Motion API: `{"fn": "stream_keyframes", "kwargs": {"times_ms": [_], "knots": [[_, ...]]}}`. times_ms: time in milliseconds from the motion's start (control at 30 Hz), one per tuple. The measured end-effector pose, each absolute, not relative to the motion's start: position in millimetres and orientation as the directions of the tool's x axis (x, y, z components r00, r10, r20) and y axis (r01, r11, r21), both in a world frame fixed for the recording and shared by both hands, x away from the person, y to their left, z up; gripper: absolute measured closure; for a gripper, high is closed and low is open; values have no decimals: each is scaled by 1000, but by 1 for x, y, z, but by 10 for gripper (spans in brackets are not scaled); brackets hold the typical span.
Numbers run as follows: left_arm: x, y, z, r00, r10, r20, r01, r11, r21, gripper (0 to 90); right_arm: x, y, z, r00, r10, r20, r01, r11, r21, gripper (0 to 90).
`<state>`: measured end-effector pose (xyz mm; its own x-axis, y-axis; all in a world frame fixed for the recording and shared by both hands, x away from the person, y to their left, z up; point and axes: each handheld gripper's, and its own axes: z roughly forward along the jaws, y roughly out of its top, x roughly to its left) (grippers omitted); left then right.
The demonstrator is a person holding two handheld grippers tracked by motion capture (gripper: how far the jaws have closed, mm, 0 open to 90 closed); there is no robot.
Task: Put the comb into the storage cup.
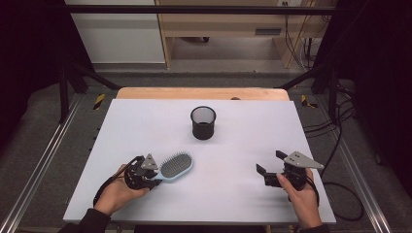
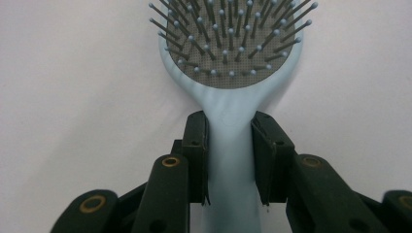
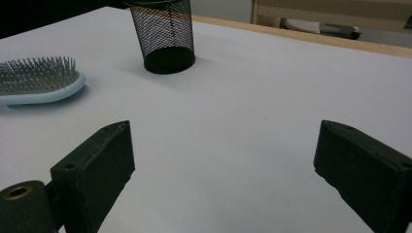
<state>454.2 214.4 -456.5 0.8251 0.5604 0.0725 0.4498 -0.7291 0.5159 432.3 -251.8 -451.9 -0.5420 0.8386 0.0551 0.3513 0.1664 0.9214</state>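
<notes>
**Hairbrush gripped by the handle, mesh cup waiting**

The left gripper (image 2: 230,145) is closed on the handle of a pale blue hairbrush (image 2: 228,58), its two black pads pressing the handle's sides just below where it widens into the head. The brush lies on the white table (image 1: 243,145) near its left front, bristles up, head pointing toward the middle. The right gripper (image 3: 221,165) rests well apart at the right front with its jaws spread wide and nothing between them.

The brush looks like a light, stiff plastic piece, so it should lift easily. The handle is smooth and rounded and may slip or twist between flat pads, since the wide head hangs out beyond the grip. The hold at the neck, close to the head, seems sensible for keeping that swing small. The bristles look thin and springy with small ball tips; they are a poor place to grip and could catch on wire mesh.

A black mesh cup (image 1: 203,123) stands upright at the middle of the table, away from both grippers.

The handle's end is cut off at the bottom of the left gripper view, and the hand covers it in the high view. Whether the cup holds anything cannot be made out.
</notes>
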Motion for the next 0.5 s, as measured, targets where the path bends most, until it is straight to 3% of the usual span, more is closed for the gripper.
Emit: {"fn": "stream_keyframes", "kwargs": {"times_ms": [500], "knots": [[451, 204, -440, 753, 641, 150, 371, -601, 708, 698, 432, -250, -453, -550, 833, 60, 354, 168, 920, 71]]}}
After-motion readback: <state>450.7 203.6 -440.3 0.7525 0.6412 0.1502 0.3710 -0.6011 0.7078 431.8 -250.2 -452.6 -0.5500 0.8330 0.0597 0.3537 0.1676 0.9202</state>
